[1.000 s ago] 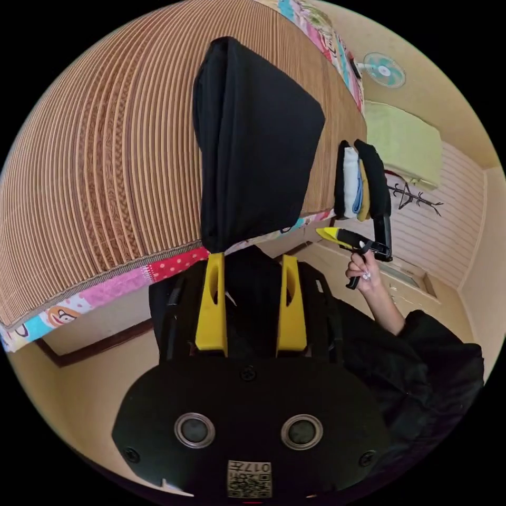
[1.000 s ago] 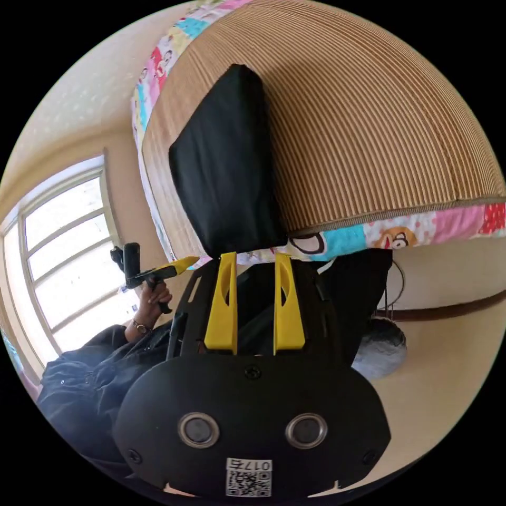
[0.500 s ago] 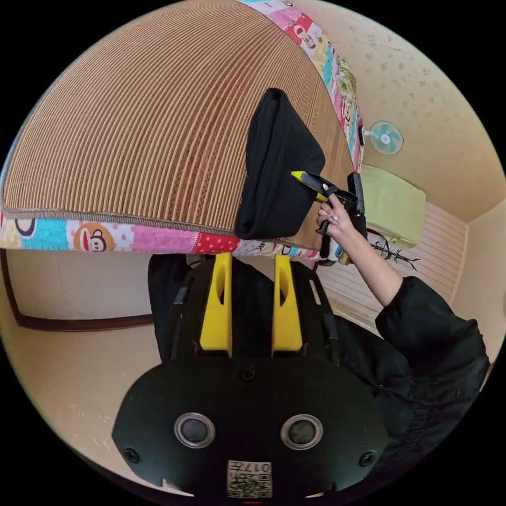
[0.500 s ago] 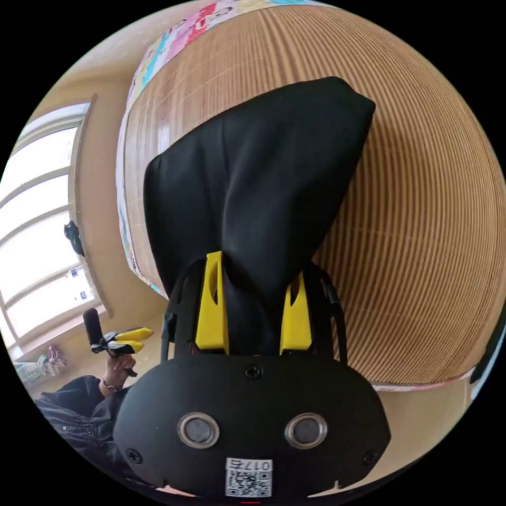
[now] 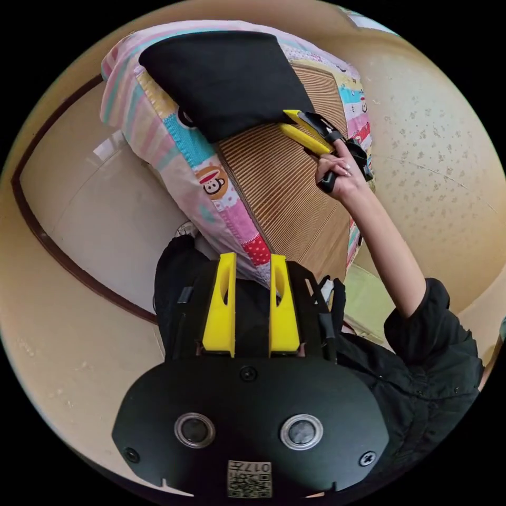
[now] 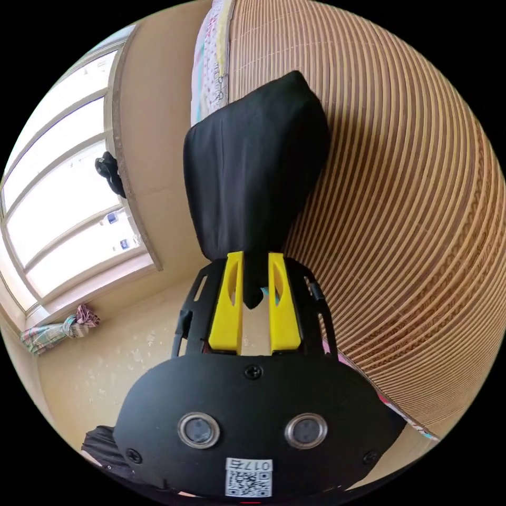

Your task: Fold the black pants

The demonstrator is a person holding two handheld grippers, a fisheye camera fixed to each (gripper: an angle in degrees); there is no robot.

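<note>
The right gripper (image 6: 255, 258) pinches a corner of the folded black cloth pants (image 6: 253, 163) on the brown ribbed mat (image 6: 411, 211); the left gripper (image 5: 253, 258) holds nothing, its jaws a little apart.

The left gripper view looks from beyond a corner of the bed, off its patchwork-quilt edge (image 5: 221, 190), well back from the folded black cloth pants (image 5: 226, 79) that lie on the ribbed brown mat (image 5: 274, 174). The right gripper view sits close over the same mat (image 6: 411, 211), facing along it toward the pants (image 6: 253, 168) just ahead, with the bright window (image 6: 68, 211) beyond the bed's edge. Both views share the pants, mat and quilt border.
</note>
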